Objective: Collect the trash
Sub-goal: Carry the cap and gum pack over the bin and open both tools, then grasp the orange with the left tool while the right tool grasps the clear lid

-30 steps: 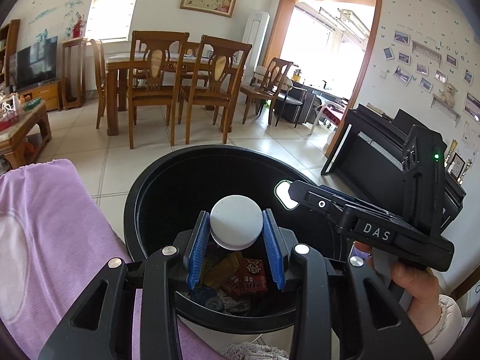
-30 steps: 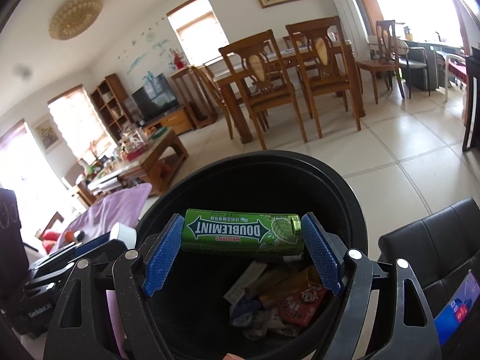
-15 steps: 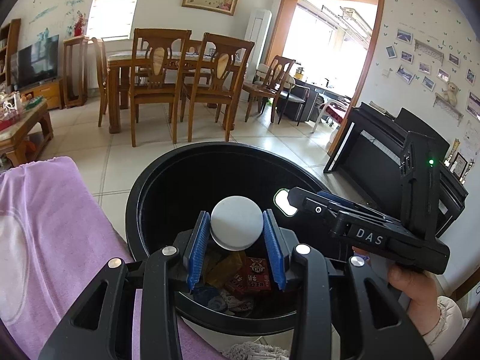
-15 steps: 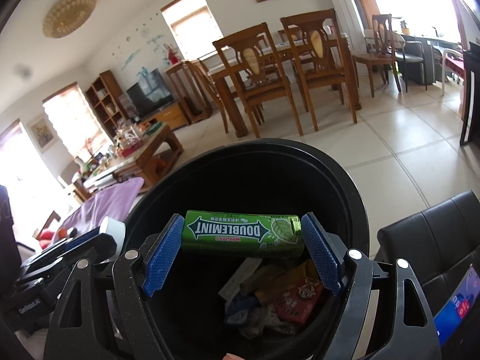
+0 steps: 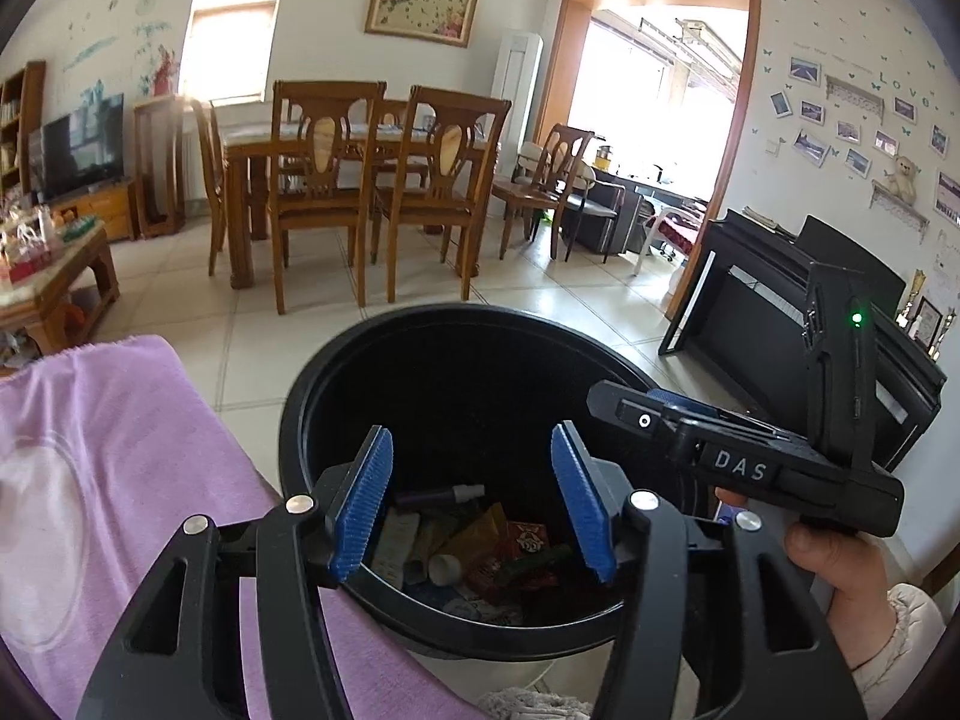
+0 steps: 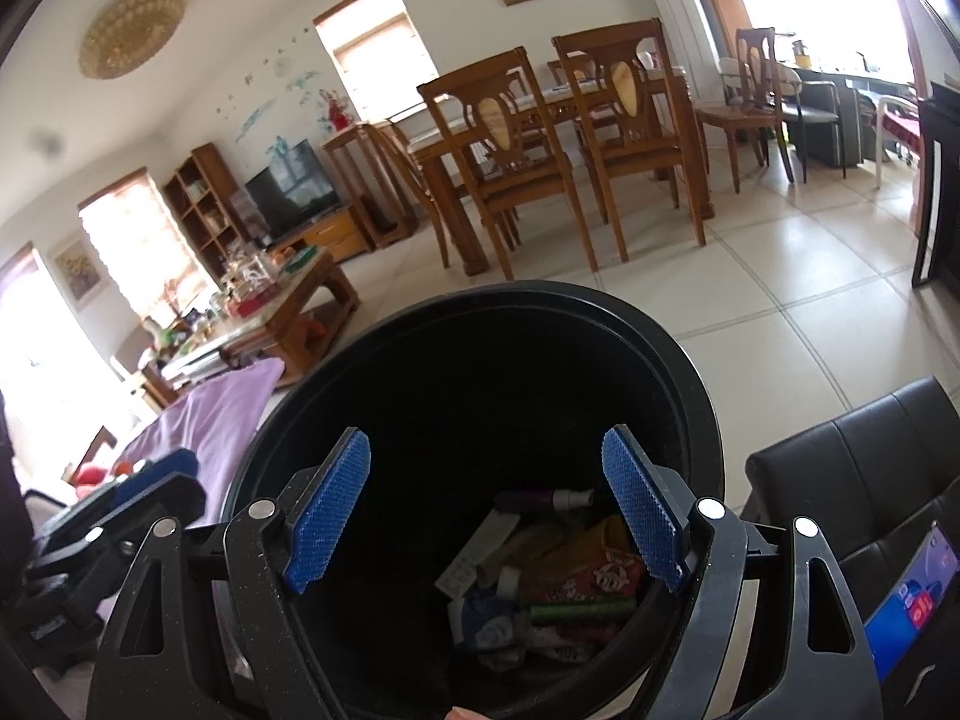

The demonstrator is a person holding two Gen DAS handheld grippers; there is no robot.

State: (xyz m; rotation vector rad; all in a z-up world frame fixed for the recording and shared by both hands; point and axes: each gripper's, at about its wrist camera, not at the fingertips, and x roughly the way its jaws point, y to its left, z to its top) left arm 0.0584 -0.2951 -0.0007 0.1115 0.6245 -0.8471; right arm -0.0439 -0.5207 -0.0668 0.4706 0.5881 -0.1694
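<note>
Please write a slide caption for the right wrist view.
Right gripper, jaws open, above the black bin of wrappers.

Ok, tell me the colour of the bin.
Black. The bin shows best in the right wrist view.

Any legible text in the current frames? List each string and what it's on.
"DAS": on the body of the right hand-held gripper, seen from the left wrist view.
"Love": wall lettering above the photo frames.
Print on the wrappers in the black bin: too blurred to read.

floor [image 5: 540,288]: pale tiles | dining table [image 5: 360,141], wooden chairs [image 5: 324,180] | walls: white
</note>
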